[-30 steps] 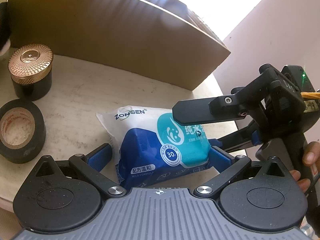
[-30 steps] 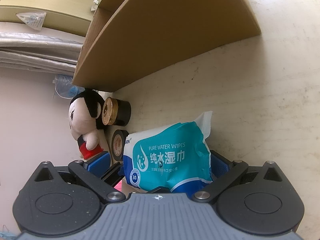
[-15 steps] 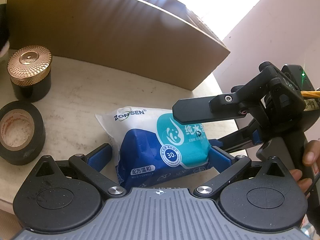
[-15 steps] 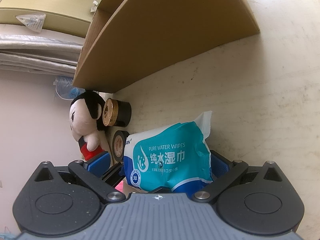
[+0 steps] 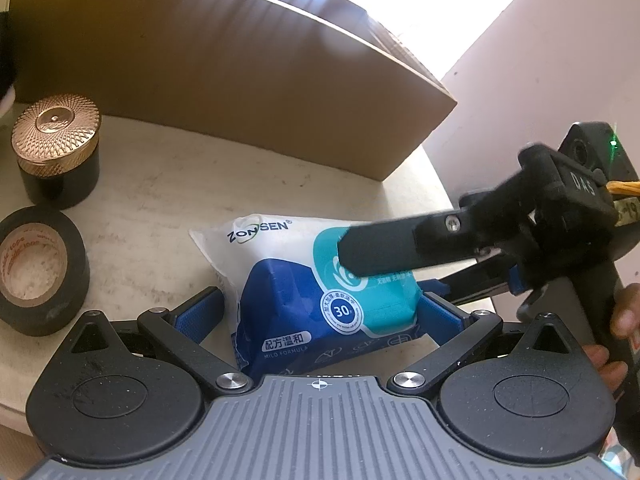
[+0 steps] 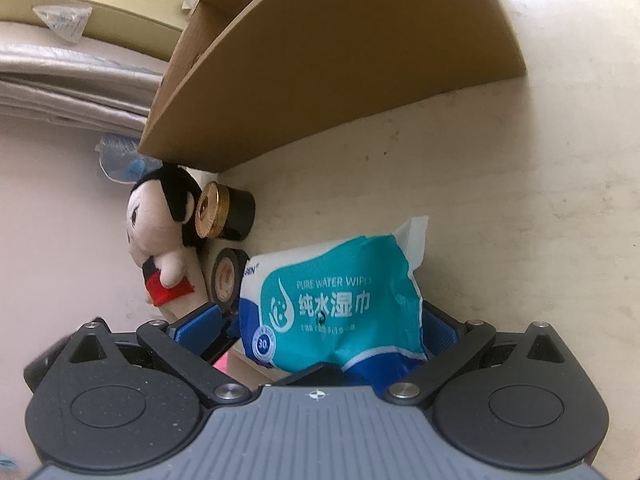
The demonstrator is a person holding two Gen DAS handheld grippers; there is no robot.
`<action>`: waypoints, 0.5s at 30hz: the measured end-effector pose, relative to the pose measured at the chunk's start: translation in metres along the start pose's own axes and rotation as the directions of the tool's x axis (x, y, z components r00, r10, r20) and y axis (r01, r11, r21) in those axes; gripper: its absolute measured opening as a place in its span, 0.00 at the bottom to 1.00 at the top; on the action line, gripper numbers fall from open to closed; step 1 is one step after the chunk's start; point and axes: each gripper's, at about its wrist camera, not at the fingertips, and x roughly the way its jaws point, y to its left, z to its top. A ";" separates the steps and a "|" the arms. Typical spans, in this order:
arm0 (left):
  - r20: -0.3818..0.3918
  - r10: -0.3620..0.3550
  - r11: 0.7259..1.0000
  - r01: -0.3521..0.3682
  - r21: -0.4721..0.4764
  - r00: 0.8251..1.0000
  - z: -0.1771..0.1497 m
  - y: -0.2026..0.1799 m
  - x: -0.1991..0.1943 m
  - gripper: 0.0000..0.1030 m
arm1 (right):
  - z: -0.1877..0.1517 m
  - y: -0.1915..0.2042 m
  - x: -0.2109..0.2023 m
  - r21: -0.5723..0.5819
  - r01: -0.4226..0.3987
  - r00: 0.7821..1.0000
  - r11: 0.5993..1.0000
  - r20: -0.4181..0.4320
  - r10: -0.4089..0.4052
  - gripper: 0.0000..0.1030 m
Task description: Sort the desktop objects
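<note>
A soft blue, teal and white plastic pack of wet wipes (image 5: 320, 300) lies on a pale, scuffed tabletop (image 5: 168, 184), just in front of a large brown cardboard box (image 5: 224, 68). Both tools close in on this 1 pack. The left gripper (image 5: 320, 312) stands wide, its blue pads (image 5: 198, 314) on either side of the pack, the near one clearly apart. The right gripper (image 6: 320, 324) also brackets the pack; whether its pads press it, I cannot tell.

Risk, as a judgement: the pack is slack and slippery, so 2 tools on it may crumple it or tug it apart, and their fingers could collide.

Left of the pack sit a black roll of tape (image 5: 38, 272), a black jar with a copper knurled lid (image 5: 56, 148), and a plush doll with black hair (image 6: 160, 236). Beyond the table, pinkish walls and a beige cabinet (image 6: 96, 8).
</note>
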 end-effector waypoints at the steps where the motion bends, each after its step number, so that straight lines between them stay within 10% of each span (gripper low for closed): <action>1: 0.000 0.000 1.000 0.000 0.001 1.000 0.002 0.000 0.002 1.00 | -0.001 0.001 0.000 -0.005 0.006 1.000 1.000 0.000 -0.006 0.99; 15: -0.029 0.023 1.000 -0.022 0.016 0.999 0.039 -0.005 0.039 1.00 | -0.009 -0.001 -0.004 -0.005 0.037 0.998 0.999 0.042 -0.037 0.80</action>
